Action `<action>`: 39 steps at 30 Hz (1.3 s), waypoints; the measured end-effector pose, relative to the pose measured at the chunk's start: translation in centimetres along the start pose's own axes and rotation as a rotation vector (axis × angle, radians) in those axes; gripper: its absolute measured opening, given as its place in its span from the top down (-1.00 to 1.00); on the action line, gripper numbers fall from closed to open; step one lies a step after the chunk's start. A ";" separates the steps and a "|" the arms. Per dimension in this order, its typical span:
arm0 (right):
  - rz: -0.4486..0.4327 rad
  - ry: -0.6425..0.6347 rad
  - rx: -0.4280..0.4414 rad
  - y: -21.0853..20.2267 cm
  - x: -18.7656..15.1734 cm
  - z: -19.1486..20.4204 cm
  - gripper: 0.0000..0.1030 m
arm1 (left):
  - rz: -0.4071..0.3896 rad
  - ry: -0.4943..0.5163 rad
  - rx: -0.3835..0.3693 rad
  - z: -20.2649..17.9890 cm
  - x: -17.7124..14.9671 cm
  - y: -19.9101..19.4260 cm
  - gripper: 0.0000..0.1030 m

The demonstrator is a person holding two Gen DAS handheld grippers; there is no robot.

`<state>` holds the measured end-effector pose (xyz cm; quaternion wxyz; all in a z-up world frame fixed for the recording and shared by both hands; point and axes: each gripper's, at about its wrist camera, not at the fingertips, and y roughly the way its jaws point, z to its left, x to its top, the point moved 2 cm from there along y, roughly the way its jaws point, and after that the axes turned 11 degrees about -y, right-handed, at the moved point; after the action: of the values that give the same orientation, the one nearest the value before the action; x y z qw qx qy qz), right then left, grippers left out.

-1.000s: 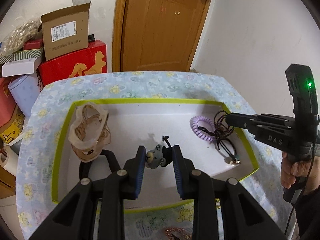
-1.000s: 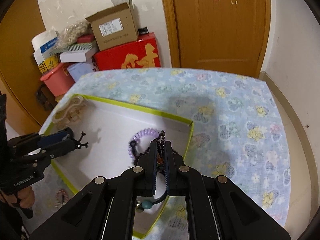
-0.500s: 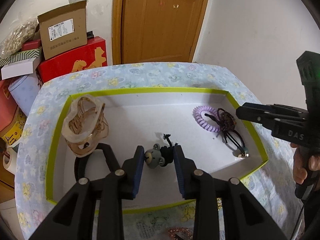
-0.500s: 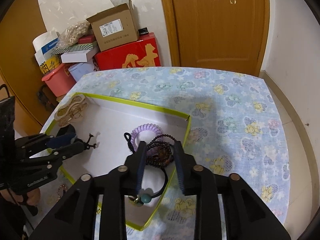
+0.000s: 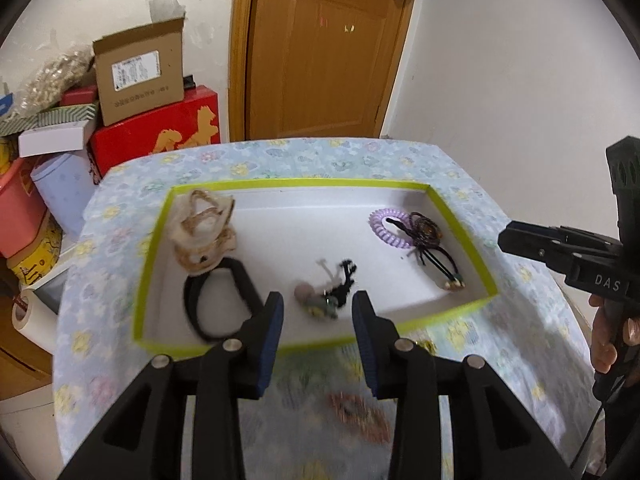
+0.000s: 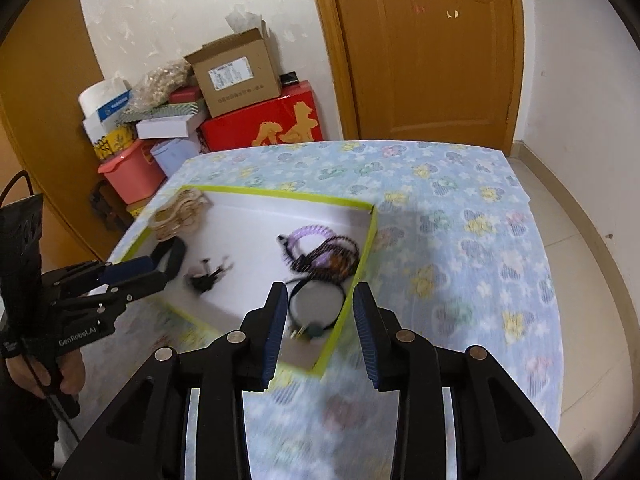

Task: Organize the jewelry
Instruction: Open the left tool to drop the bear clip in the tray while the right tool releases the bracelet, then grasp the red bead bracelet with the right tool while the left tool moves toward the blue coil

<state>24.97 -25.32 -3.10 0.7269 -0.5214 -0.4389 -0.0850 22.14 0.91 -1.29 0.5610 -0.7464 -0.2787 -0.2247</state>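
A white tray with a yellow-green rim (image 5: 288,184) lies on the flowered tablecloth. Near its front, just beyond my left gripper (image 5: 318,310), lies a small bear hair tie (image 5: 320,298). The left jaws are opening, with nothing pressed between them. At the tray's right end lie a purple coil hair tie (image 5: 390,228), a dark beaded bracelet (image 5: 426,232) and black hair ties with a charm (image 5: 444,270). My right gripper (image 6: 320,308) hangs open above the tray's near corner (image 6: 332,348), with the beaded bracelet (image 6: 332,256) beyond its fingers. Each gripper appears in the other's view: right gripper (image 5: 516,240), left gripper (image 6: 154,274).
Beige claw clips (image 5: 204,232) and a black headband (image 5: 216,300) fill the tray's left end. A sparkly pinkish piece (image 5: 360,416) lies blurred on the cloth in front of the tray. Stacked boxes (image 5: 140,80) and a wooden door (image 5: 320,60) stand behind the table.
The left gripper has let go of the bear hair tie and the right has let go of the beaded bracelet. Both have opened and drawn back from the tray.
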 end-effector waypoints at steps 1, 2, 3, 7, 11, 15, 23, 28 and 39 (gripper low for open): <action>-0.006 -0.001 0.004 -0.6 -0.4 0.3 0.32 | -0.008 0.002 -0.001 0.1 -0.4 -0.8 0.28; -0.012 -0.003 0.009 -1.2 -0.8 0.7 0.32 | -0.013 0.004 0.000 0.1 -0.8 -1.4 0.28; -0.019 -0.006 0.014 -1.9 -1.2 1.2 0.32 | -0.016 0.005 0.005 0.1 -1.3 -2.1 0.28; -0.028 -0.015 0.035 -3.9 -3.1 2.9 0.32 | -0.025 0.002 0.007 0.3 -3.3 -4.3 0.28; -0.030 -0.022 0.070 -5.4 -5.0 4.4 0.32 | -0.030 -0.009 0.009 0.6 -5.4 -6.2 0.28; -0.023 -0.048 0.100 -6.6 -6.9 6.2 0.32 | -0.034 -0.029 0.009 1.3 -7.2 -7.7 0.28; 0.001 -0.116 0.163 -7.0 -9.0 10.0 0.32 | -0.047 -0.060 0.021 2.5 -9.3 -9.6 0.28; 0.026 -0.149 0.209 -6.5 -9.9 12.4 0.32 | -0.055 -0.084 0.020 3.2 -9.9 -10.3 0.28; 0.095 -0.229 0.288 -4.8 -12.5 17.8 0.32 | -0.081 -0.109 0.018 4.5 -10.7 -12.1 0.28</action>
<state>4.92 -16.84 -7.68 0.7426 -0.4382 -0.5011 0.0731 6.18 6.07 -0.83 0.5422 -0.7405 -0.3409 -0.2034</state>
